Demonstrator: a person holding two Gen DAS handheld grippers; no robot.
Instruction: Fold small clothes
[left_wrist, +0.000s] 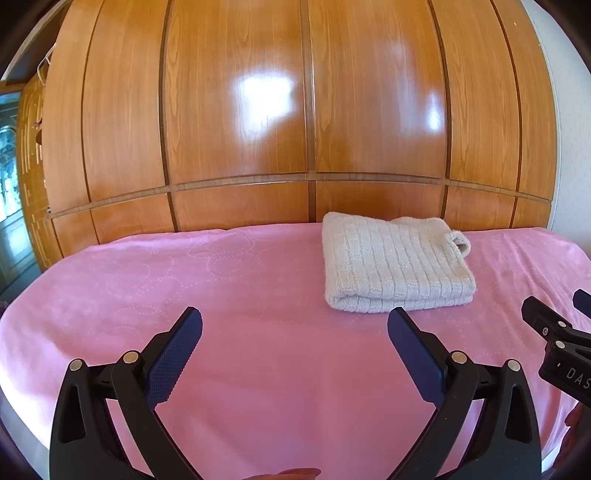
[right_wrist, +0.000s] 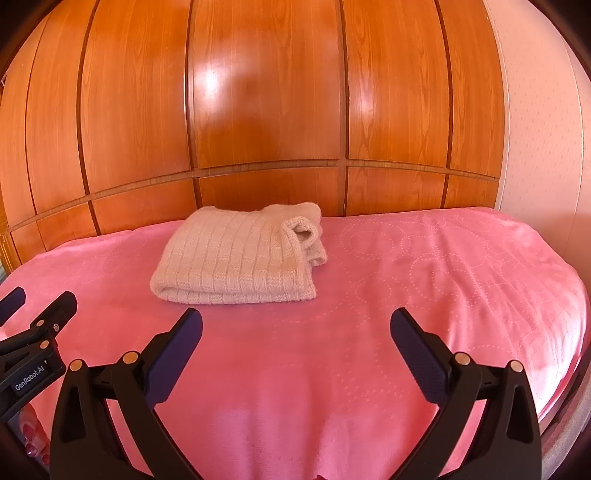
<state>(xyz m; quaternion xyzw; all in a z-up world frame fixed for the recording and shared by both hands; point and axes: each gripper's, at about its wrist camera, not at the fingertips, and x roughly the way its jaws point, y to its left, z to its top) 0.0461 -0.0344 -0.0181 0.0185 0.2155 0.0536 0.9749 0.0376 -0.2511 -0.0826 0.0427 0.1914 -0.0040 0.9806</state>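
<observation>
The wardrobe (left_wrist: 303, 110) fills the background, a wall of glossy wooden doors with window light reflected on them, and the bed runs right up to its foot. The bed is covered by a pink bedspread (left_wrist: 221, 288) patterned with dotted circles, smooth and flat apart from a few soft creases near the front edge. On it, toward the far side and close to the wardrobe, lies the sweater (left_wrist: 395, 262), a cream ribbed knit already folded into a compact rectangle of at least 2 layers, its doubled edge facing the cameras and a cuff or collar (which one cannot be told) curling out at the right end. It is the only garment in view, so the folding looks essentially done; what may remain is tucking in that loose curl or squaring the edges, and no further unfolded clothes show in either view. Both tongs hang over the bare bedspread on the near side, well apart from the sweater. The left gripper (left_wrist: 294, 325) has its 2 fingers spread wide with nothing between them, and the right gripper (right_wrist: 296, 325) is likewise spread wide and empty. Each appears at the edge of the other's view, so the 2 sit side by side, the left one lined up left of the sweater.
</observation>
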